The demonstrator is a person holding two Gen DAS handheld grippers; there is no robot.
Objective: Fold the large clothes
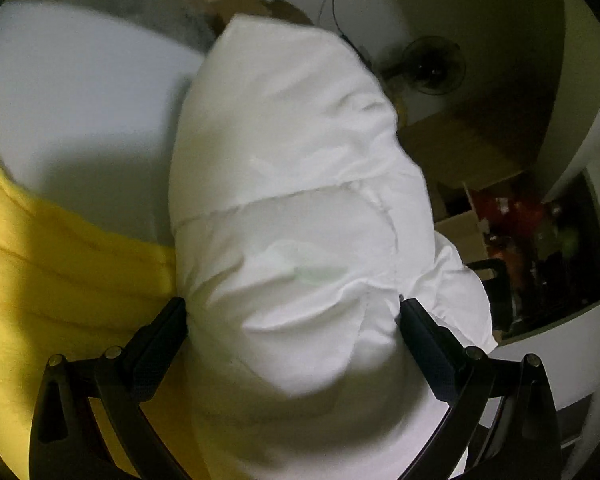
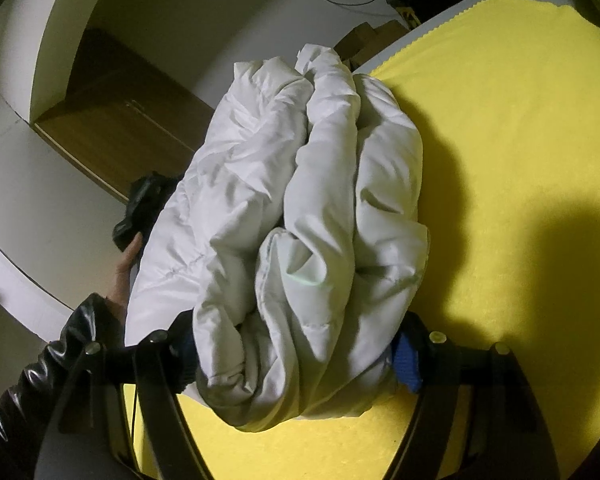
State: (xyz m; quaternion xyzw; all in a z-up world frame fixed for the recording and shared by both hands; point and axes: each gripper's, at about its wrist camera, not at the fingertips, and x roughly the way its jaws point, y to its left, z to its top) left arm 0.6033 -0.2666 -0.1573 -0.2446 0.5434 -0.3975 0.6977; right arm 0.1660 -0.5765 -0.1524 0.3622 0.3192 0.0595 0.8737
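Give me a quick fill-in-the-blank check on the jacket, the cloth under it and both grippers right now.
1. The puffy jacket is ____ in colour.
2. The cloth spread under it is ____.
3. The right gripper has its fingers on either side of the bunched ____.
4. The left gripper has the jacket ____ its two fingers.

Missing words: white; yellow; jacket; between
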